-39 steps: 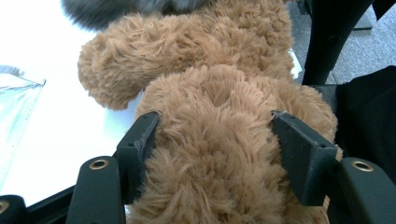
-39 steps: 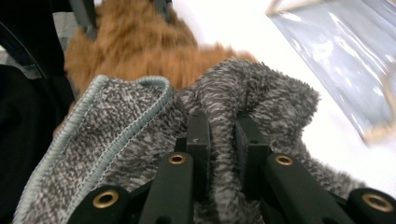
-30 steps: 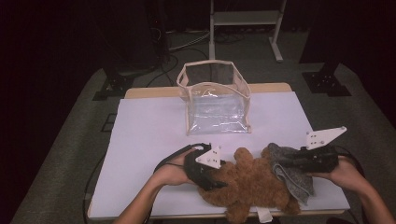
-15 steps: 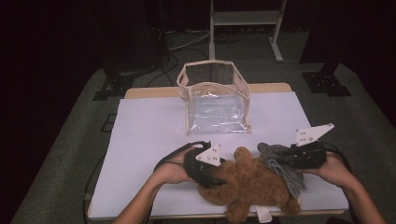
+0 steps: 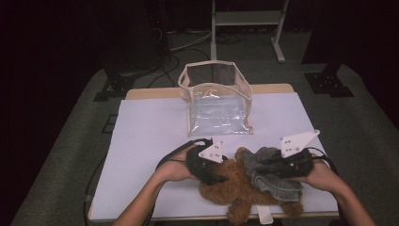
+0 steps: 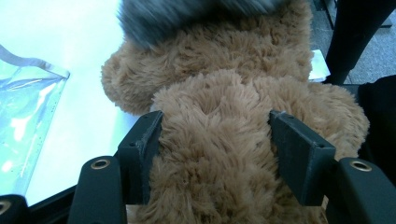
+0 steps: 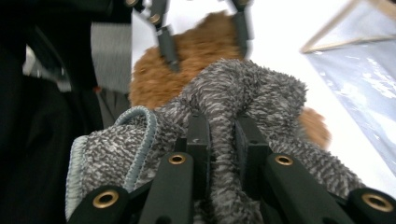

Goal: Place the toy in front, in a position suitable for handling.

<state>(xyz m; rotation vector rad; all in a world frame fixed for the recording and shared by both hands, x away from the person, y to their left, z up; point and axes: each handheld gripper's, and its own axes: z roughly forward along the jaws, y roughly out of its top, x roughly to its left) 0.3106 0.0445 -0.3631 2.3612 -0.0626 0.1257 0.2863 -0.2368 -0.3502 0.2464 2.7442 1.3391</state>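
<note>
- Since the earlier frames, our right tongs [image 5: 263, 165] have carried the grey knitted garment [image 5: 273, 176] leftward, toward nine o'clock, so it now drapes further over the brown teddy bear [image 5: 235, 188]; our left tongs [image 5: 217, 179] have kept their place.
- We see the teddy bear lying at the six o'clock edge of the desk [image 5: 150, 141], with a white tag poking out past the near edge below it.
- Our left tongs are clamped on the bear: in the left gripper view both jaws press into a thick roll of brown plush [image 6: 215, 154], standing fairly wide because of its bulk.
- Our right tongs are pinched nearly together on a fold of the garment [image 7: 224, 135], which bunches up between the jaws in the right gripper view, its pale blue hem curling off to one side.
- We judge the work to be dressing the bear, or covering it, and only begun: the garment lies on the bear's three o'clock side and is not pulled over any limb that we can make out.
- Left to do, as we read it: spread the knit open and work it around the body while the left tongs steady the toy.
- Farther off, at twelve o'clock, a clear plastic bag with beige trim [image 5: 216, 101] stands open and upright, well apart from both hands.
</note>
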